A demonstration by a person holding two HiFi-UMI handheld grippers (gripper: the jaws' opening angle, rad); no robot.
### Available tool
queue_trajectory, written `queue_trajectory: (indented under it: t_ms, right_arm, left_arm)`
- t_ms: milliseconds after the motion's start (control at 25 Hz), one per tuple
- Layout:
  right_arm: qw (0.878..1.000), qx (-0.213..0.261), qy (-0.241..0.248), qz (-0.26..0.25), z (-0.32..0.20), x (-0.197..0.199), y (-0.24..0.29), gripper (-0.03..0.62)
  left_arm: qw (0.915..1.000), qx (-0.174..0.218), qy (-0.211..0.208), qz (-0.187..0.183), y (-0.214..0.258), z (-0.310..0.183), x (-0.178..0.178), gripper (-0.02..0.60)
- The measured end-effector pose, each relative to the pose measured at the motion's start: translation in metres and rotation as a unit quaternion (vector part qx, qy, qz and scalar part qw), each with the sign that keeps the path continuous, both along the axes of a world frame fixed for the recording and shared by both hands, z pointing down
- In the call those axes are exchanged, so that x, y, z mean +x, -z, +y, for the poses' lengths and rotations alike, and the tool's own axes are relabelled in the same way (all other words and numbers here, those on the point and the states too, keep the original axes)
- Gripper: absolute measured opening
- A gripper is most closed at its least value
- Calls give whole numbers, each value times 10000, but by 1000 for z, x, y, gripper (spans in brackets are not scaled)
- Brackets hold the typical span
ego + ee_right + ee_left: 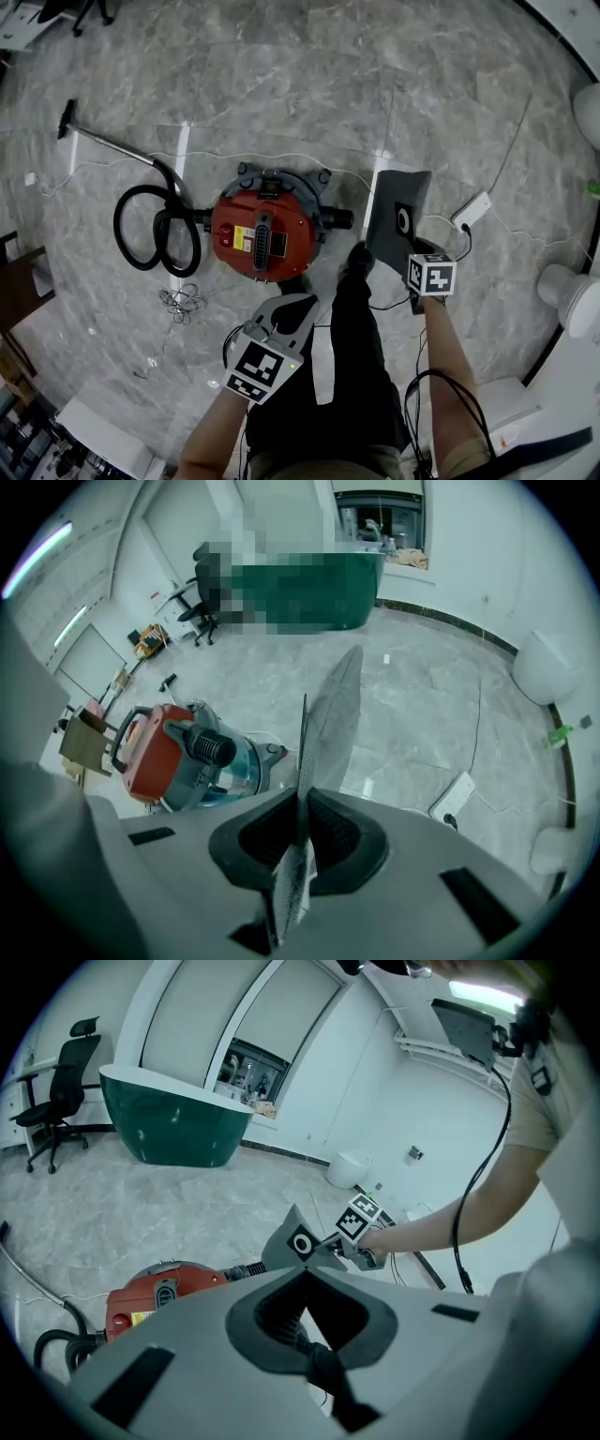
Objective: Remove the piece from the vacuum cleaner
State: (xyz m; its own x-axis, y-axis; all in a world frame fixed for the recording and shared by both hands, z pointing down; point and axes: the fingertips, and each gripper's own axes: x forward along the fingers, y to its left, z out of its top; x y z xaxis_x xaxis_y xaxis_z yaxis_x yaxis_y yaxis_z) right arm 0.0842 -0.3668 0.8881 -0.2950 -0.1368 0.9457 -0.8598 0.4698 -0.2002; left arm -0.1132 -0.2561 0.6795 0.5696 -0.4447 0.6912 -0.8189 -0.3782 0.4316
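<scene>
Right gripper (415, 255) is clamped tight on the near edge of the piece (397, 217), a flat grey bag-like sheet with a round hole in it. The piece is up in the air just right of the vacuum cleaner (263, 234), apart from it and touching nothing else. Removal looks done, or as good as.

An edge pinch makes sense here. The piece is thin, so the jaws close almost fully on it, and with the gripper pointing steeply down the sheet stands off the person's leg.

Left gripper (284, 317) has its jaws together with nothing between them. It hovers on the near side of the vacuum, probably idle since one gripper is enough for a light sheet.

The vacuum sits on the floor with its hose (141, 230) coiled at its left. A power strip (472, 208) and cables lie on the floor right of the piece, likely a snag risk wherever it gets set down.
</scene>
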Motion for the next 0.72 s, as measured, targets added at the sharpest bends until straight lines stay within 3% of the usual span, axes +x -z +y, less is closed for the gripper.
queue_trajectory:
  t_ms: [360,720]
  right_arm:
    - [9982,141,-481,-329,7,-7,57,25]
    - [9937,363,-887,-573,9,-2,132,26]
  left_arm:
    - [9994,305,-28,-175,41,11,-14,-3]
    - [9963,805,-51,-297,112,7,-18,-3]
